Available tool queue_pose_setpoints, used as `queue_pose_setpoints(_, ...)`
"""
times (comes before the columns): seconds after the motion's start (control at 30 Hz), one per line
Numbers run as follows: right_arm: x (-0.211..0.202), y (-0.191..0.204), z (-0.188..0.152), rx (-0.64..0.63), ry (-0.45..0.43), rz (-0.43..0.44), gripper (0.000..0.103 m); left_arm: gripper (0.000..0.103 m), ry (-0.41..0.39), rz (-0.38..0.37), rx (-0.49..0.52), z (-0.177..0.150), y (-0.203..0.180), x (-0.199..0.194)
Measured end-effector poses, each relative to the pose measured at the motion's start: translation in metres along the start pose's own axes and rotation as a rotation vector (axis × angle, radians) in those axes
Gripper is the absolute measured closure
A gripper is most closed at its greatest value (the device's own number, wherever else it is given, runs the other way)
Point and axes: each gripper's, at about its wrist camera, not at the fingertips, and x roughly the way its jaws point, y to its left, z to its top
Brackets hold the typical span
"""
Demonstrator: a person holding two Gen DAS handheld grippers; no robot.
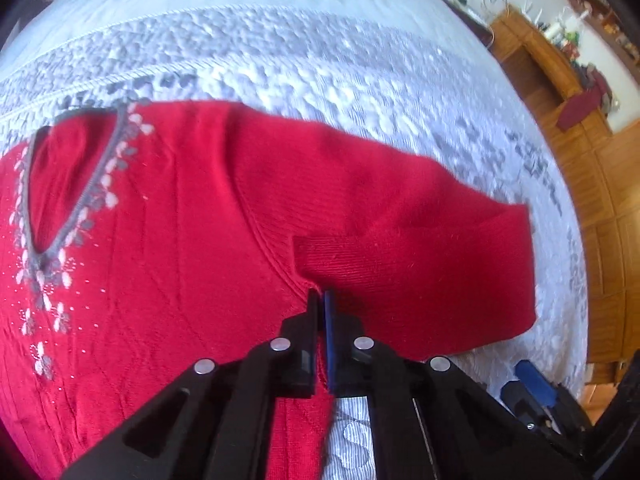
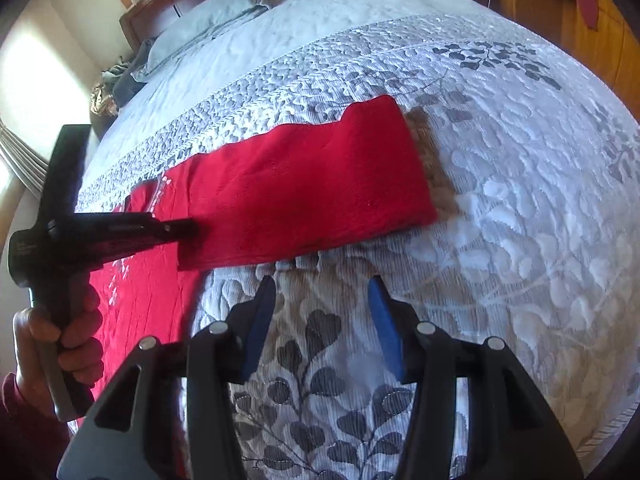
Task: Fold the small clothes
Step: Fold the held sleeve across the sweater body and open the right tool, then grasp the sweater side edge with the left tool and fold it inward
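Bedspread (image 2: 500,208) bare beyond sweater (image 2: 304,192) cuff.

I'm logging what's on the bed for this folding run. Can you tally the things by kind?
Red sweater: 1
Pillows: 1
Patterned bedspread: 1
Handheld grippers, left gripper and right gripper: 2
Total: 5
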Motion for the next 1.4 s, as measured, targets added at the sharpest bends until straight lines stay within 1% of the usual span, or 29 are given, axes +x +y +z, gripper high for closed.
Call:
queue_pose_setpoints(0.13,0.000,0.002,0.000,-0.009,-0.005,-0.020,0.054,0.100,-0.064,-0.031,-0.024,0.003,0.010,-0.023)
queue_pose_setpoints(0.2,-0.001,0.003,0.000,-0.014,-0.011,-0.019,0.054,0.100,-0.105,-0.010,-0.038,0.007,0.022,-0.040)
queue_pose_setpoints(0.3,0.001,0.004,0.000,-0.019,-0.010,-0.015,0.054,0.100,-0.185,0.021,-0.070,0.017,0.055,-0.079)
queue_pose_setpoints(0.37,0.004,0.006,-0.001,-0.028,-0.006,-0.019,0.054,0.100,-0.242,0.064,-0.089,0.023,0.086,-0.111)
queue_pose_setpoints(0.4,0.006,0.008,-0.002,-0.036,-0.002,-0.026,0.054,0.100,-0.276,0.105,-0.101,0.026,0.106,-0.129)
queue_pose_setpoints(0.47,0.010,0.012,-0.003,-0.048,0.006,-0.030,0.054,0.100,-0.316,0.171,-0.113,0.030,0.138,-0.154)
queue_pose_setpoints(0.53,0.013,0.017,-0.005,-0.056,0.012,-0.023,0.054,0.100,-0.333,0.253,-0.141,0.033,0.174,-0.171)
queue_pose_setpoints(0.57,0.016,0.020,-0.007,-0.066,0.017,-0.021,0.054,0.100,-0.332,0.278,-0.152,0.033,0.188,-0.174)
queue_pose_setpoints(0.6,0.018,0.024,-0.008,-0.075,0.023,-0.021,0.054,0.100,-0.326,0.305,-0.163,0.032,0.203,-0.176)
queue_pose_setpoints(0.67,0.023,0.029,-0.010,-0.086,0.037,-0.019,0.054,0.100,-0.291,0.357,-0.183,0.033,0.236,-0.168)
queue_pose_setpoints(0.77,0.035,0.041,-0.011,-0.091,0.071,0.012,0.052,0.100,-0.223,0.376,-0.215,0.031,0.271,-0.140)
queue_pose_setpoints(0.83,0.041,0.050,-0.007,-0.093,0.086,0.016,0.052,0.100,-0.190,0.382,-0.248,0.028,0.292,-0.120)
queue_pose_setpoints(0.87,0.043,0.056,-0.003,-0.097,0.091,0.025,0.051,0.100,-0.183,0.383,-0.261,0.023,0.298,-0.113)
queue_pose_setpoints(0.93,0.051,0.072,0.013,-0.083,0.116,0.085,0.044,0.100,-0.179,0.371,-0.289,0.019,0.312,-0.102)
queue_pose_setpoints(0.97,0.058,0.078,0.023,-0.060,0.137,0.111,0.036,0.100,-0.183,0.361,-0.297,0.018,0.317,-0.103)
queue_pose_setpoints(1.03,0.072,0.089,0.040,-0.028,0.182,0.144,0.034,0.100,-0.199,0.328,-0.308,0.019,0.324,-0.105)
queue_pose_setpoints(1.1,0.091,0.096,0.052,0.016,0.249,0.175,0.026,0.100,-0.213,0.325,-0.290,0.019,0.321,-0.109)
queue_pose_setpoints(1.13,0.102,0.097,0.056,0.052,0.282,0.191,0.026,0.100,-0.219,0.328,-0.275,0.019,0.320,-0.110)
queue_pose_setpoints(1.17,0.112,0.097,0.058,0.091,0.308,0.194,0.024,0.100,-0.216,0.325,-0.266,0.020,0.320,-0.110)
queue_pose_setpoints(1.2,0.117,0.096,0.060,0.110,0.318,0.188,0.025,0.100,-0.212,0.321,-0.262,0.022,0.321,-0.110)
queue_pose_setpoints(1.23,0.119,0.096,0.062,0.119,0.319,0.178,0.029,0.100,-0.203,0.320,-0.256,0.021,0.322,-0.108)
queue_pose_setpoints(1.27,0.117,0.097,0.063,0.107,0.314,0.170,0.051,0.100,-0.197,0.319,-0.250,0.021,0.324,-0.105)
queue_pose_setpoints(1.3,0.116,0.098,0.064,0.095,0.319,0.174,0.081,0.100,-0.191,0.321,-0.245,0.021,0.326,-0.102)
queue_pose_setpoints(1.33,0.116,0.097,0.064,0.092,0.335,0.191,0.087,0.100,-0.187,0.319,-0.243,0.020,0.328,-0.099)
queue_pose_setpoints(1.37,0.115,0.096,0.063,0.091,0.345,0.199,0.089,0.100,-0.184,0.312,-0.243,0.020,0.330,-0.097)
queue_pose_setpoints(1.4,0.113,0.094,0.061,0.062,0.354,0.174,0.091,0.099,-0.181,0.306,-0.244,0.020,0.331,-0.095)
